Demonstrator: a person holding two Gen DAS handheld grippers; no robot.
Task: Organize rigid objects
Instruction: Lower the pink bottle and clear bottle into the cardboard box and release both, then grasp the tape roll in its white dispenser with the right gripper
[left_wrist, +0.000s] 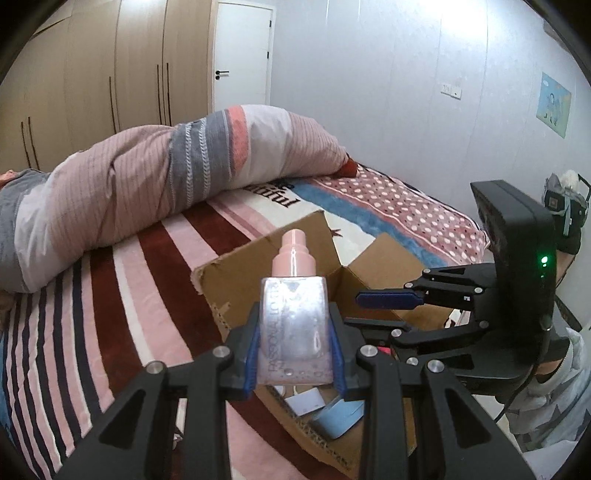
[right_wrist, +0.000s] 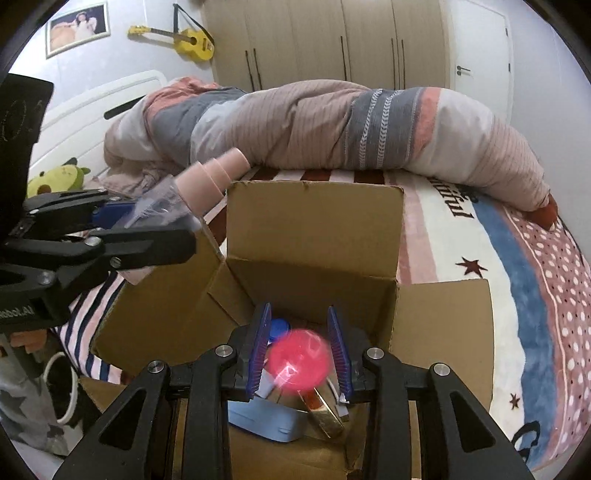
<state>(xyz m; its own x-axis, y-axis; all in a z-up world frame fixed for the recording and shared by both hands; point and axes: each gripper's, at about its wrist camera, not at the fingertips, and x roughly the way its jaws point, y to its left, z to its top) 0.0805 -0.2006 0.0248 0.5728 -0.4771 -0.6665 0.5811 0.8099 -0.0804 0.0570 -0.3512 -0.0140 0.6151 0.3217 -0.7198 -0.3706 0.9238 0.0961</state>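
Your left hand-held gripper (left_wrist: 295, 354) is clamped on the clear bottle (left_wrist: 294, 325) — blue pads pressing both flat sides, pink cap pointing away from you and up. It hangs above the near-left flap of the cardboard box (left_wrist: 376, 280), not inside it.

Your right hand-held gripper (right_wrist: 300, 354) sits over the box opening (right_wrist: 314, 280), jaws parted wider than the pink ball (right_wrist: 298, 363) between them. The ball is motion-blurred; a gap shows on each side, so nothing is gripped. Can't tell whether the ball is in the air or resting on the contents.

Below your right fingers, inside the box: a light blue case (right_wrist: 264, 419), a gold-coloured piece (right_wrist: 325, 415) just right of it, and a blue round lid (right_wrist: 279, 326) further ahead.

From the right wrist view the bottle (right_wrist: 195, 188) shows ahead and left of your right gripper, tilted, cap toward the rolled quilt (right_wrist: 332, 125) — box sits on the bed (right_wrist: 517, 295).
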